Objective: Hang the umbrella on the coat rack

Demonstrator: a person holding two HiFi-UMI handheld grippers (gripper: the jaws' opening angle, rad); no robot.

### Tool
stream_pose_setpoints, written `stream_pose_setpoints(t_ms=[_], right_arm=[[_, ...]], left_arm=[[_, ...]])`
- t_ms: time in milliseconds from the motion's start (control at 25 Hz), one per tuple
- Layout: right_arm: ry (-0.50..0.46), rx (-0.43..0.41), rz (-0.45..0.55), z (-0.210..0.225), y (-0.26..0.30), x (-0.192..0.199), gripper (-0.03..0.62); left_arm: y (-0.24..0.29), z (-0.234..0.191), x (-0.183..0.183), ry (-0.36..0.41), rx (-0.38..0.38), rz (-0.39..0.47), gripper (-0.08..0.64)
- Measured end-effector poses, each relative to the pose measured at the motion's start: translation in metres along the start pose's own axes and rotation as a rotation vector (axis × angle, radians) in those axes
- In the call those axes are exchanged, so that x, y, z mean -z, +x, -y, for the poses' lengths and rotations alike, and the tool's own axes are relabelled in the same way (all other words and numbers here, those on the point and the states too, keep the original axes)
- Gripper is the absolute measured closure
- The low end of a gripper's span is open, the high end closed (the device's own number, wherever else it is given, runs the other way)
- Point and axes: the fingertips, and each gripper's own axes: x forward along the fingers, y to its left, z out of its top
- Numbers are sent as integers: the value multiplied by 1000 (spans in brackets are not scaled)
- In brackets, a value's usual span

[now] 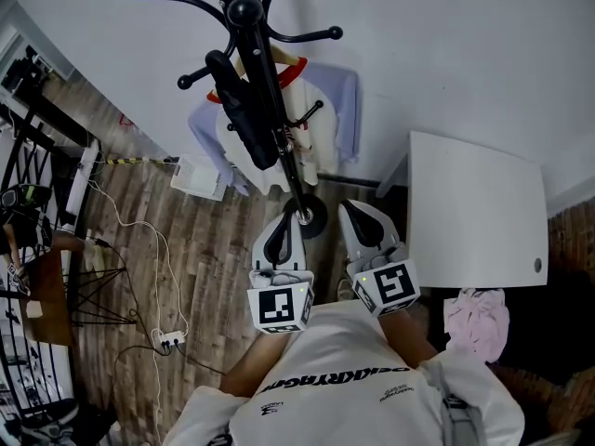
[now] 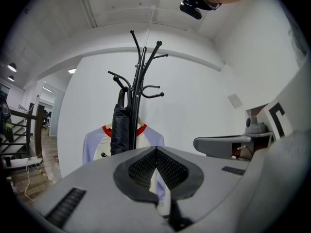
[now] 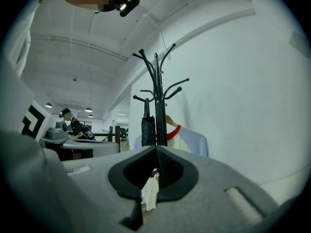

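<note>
The black umbrella (image 1: 244, 110) hangs folded on the coat rack (image 1: 246, 12), seemingly from one of the lower hooks. It sits close against the pole, in front of a red-collared shirt (image 1: 321, 142). The left tool (image 1: 290, 221) and right tool (image 1: 358, 216) are both pinched fully together and empty, pointing level toward the rack.

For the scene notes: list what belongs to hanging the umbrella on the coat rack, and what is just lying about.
Job: umbrella, hanging on the coat rack.
Lying about: shirt on a hanger, white table, pink cloth, power strip.
</note>
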Motion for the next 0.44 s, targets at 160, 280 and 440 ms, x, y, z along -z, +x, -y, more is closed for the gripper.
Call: stream_pose_setpoints(t_ms=[160, 280, 440], right_arm=[[0, -3, -2, 0, 1, 1, 594], [-2, -4, -3, 1, 3, 2, 594], [-9, -5, -3, 1, 5, 2, 594]], left_arm=[[0, 3, 1, 3, 7, 4, 563], [1, 2, 2, 3, 11, 5, 563], [1, 0, 4, 0, 10, 6, 563]])
